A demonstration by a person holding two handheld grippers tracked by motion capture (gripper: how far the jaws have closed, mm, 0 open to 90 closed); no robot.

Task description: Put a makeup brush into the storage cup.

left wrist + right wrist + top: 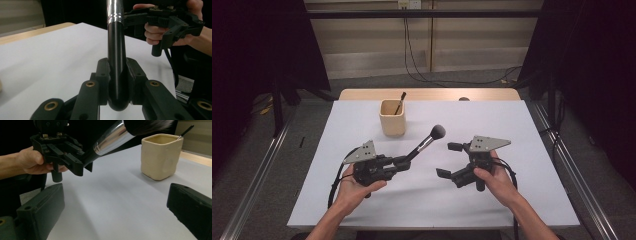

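A makeup brush (424,142) with a black handle, silver ferrule and dark round head is held up off the white table (432,200). My left gripper (402,162) is shut on its handle end, and the head points up and right. In the left gripper view the black handle (116,62) is clamped between both jaws. My right gripper (449,160) stands open to the right of the brush, nothing between its jaws. In the right gripper view the brush (117,135) and the left gripper (83,166) lie ahead. A cream square cup (392,117) holds a thin brush (400,102).
The cream cup (160,156) stands at the back middle of the white sheet, ahead and right in the right gripper view. A wooden table edge (429,94) runs behind it. Metal rails (257,180) flank the table on the floor.
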